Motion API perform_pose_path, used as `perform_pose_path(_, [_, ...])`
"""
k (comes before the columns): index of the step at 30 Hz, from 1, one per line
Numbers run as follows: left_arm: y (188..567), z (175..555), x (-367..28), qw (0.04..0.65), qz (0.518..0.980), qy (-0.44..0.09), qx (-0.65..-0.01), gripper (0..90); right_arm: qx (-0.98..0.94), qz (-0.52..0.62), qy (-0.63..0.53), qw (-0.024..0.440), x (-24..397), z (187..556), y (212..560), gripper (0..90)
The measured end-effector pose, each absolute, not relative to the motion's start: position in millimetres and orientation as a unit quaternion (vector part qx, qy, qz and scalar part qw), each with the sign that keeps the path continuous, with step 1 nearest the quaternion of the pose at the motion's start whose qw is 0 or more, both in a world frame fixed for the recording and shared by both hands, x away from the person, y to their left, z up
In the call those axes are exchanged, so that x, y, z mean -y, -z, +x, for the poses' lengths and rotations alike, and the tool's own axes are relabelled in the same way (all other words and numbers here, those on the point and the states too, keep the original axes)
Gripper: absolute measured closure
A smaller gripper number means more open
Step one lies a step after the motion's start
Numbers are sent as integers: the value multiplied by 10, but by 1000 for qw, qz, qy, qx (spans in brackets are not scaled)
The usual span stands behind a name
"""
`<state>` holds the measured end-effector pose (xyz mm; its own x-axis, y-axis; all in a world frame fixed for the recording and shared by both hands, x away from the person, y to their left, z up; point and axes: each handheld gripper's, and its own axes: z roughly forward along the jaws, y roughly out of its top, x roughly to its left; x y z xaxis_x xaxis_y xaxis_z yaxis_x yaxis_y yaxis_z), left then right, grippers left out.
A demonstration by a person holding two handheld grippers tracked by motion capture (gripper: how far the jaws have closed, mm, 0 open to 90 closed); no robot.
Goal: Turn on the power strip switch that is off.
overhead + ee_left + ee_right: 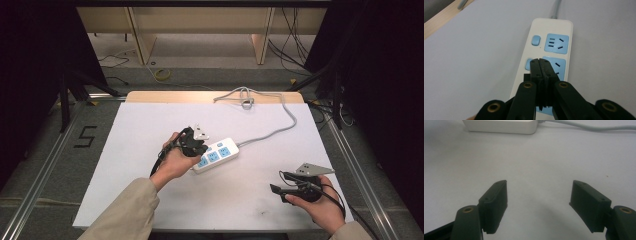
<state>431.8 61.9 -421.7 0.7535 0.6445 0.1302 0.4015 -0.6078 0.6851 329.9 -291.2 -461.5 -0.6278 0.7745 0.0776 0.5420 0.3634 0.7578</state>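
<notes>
The left gripper point(198, 145), jaws pressed together and empty, hovers over the near end of the white plastic power strip with blue sockets point(220, 153), whose long axis runs up-right across the white desk point(125, 165), while the right gripper point(278, 189) rests wide open and empty, well apart.

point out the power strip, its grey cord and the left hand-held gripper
power strip point(549, 35): left gripper view, white top face between switch and socket
grey cord point(280, 127): high view, stretch running across the table
left hand-held gripper point(540, 64): left gripper view, tips of the shut jaws over the strip
</notes>
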Motion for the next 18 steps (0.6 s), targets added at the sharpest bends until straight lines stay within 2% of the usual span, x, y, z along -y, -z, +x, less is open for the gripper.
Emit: perform_pose_path(18, [4181, 4453, -451, 319, 883, -177, -295, 897, -813, 405, -393, 147, 2911, 3298, 4616, 303])
